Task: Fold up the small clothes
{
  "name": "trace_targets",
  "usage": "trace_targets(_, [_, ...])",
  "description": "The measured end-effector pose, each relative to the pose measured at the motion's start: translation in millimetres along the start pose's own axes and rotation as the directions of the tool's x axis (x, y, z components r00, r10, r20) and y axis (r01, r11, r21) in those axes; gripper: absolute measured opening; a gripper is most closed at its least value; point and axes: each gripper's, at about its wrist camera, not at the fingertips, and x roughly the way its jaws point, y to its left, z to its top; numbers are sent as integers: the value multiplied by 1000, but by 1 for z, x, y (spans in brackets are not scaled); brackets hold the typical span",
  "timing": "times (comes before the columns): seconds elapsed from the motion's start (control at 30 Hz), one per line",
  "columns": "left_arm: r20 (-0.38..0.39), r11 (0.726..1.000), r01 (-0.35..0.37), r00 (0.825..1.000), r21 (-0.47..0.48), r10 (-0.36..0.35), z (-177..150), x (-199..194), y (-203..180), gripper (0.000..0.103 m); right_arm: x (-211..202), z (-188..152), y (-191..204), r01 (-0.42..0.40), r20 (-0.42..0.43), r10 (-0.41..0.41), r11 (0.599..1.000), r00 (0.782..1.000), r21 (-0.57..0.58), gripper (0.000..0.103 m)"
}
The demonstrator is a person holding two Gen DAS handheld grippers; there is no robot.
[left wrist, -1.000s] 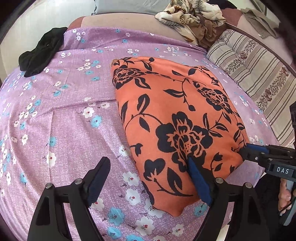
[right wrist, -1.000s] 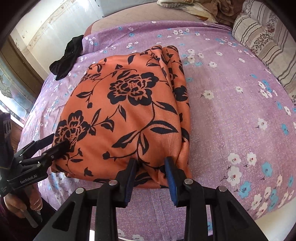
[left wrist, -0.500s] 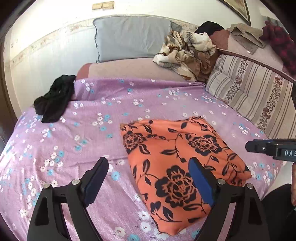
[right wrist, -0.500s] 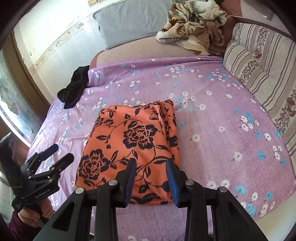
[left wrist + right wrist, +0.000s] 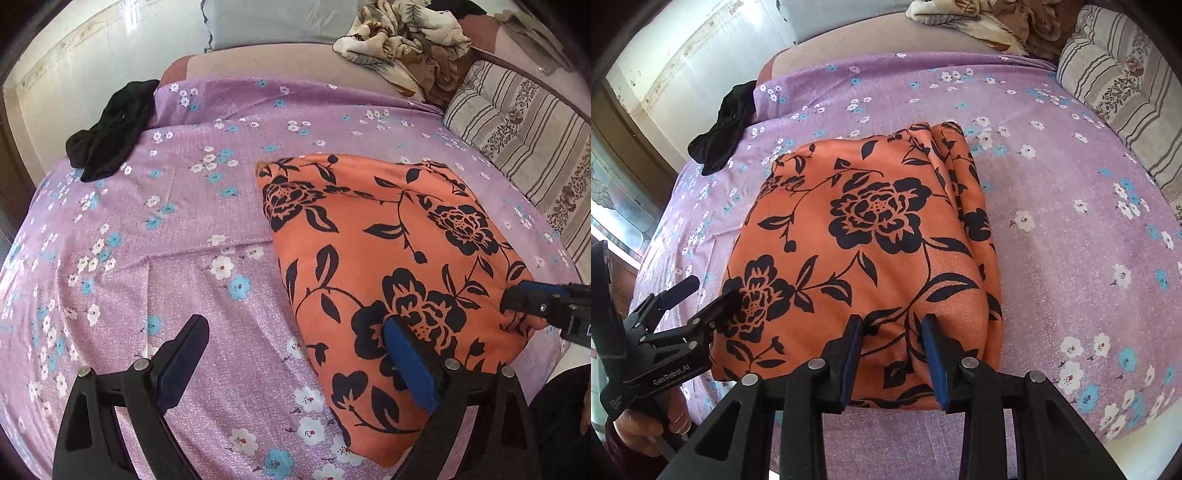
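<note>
An orange cloth with black flowers (image 5: 388, 254) lies folded into a rough rectangle on the purple flowered bedsheet (image 5: 177, 229); it also shows in the right wrist view (image 5: 860, 251). My left gripper (image 5: 295, 365) is wide open at the cloth's near left corner, its right finger over the cloth. My right gripper (image 5: 892, 350) is partly open and empty, its jaws straddling the cloth's near edge. Each gripper shows in the other's view, the left gripper (image 5: 701, 299) at the left corner and the right gripper (image 5: 535, 306) at the right corner.
A black garment (image 5: 110, 129) lies at the bed's far left corner. A beige patterned pile of clothes (image 5: 402, 33) sits at the head of the bed by a grey pillow (image 5: 273, 22). A striped cushion (image 5: 524, 122) runs along the right side.
Both grippers lifted and pulled back from the cloth half a second ago, then came back down close to its near edge. The cloth has stayed in place.
</note>
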Motion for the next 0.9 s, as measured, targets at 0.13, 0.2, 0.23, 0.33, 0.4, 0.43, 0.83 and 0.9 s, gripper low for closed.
trace_targets(0.13, [63, 1000, 29, 998, -2, -29, 10, -15, -3, 95, -6, 26, 2, -24, 62, 24, 1000, 998, 0, 37])
trace_targets(0.2, [71, 1000, 15, 997, -2, -15, 11, -17, -4, 95, 0, 43, 5, -15, 66, 15, 1000, 998, -7, 37])
trace_targets(0.23, [66, 1000, 17, 998, -5, -17, 12, -17, -4, 95, 4, 51, 6, -18, 68, 18, 1000, 997, -8, 37])
trace_targets(0.33, [52, 1000, 17, 999, -12, -16, 9, -13, -1, 95, 19, 73, 3, -52, 66, 50, 998, 997, 30, 37])
trace_targets(0.4, [48, 1000, -1, 999, -6, 2, 9, -10, 1, 95, 29, 86, 2, -103, 66, 99, 993, 993, 65, 37])
trace_targets(0.43, [45, 1000, -8, 999, -8, 8, 8, -8, 2, 95, 35, 92, 2, -121, 69, 116, 990, 991, 77, 37])
trace_targets(0.83, [14, 1000, 11, 1000, 16, -12, 4, 7, 6, 95, 93, 118, -10, -140, 7, 141, 970, 990, 200, 33])
trace_targets(0.9, [12, 1000, 9, 1000, 9, -10, 4, 5, 6, 95, 77, 110, -9, -137, 29, 134, 974, 991, 183, 35])
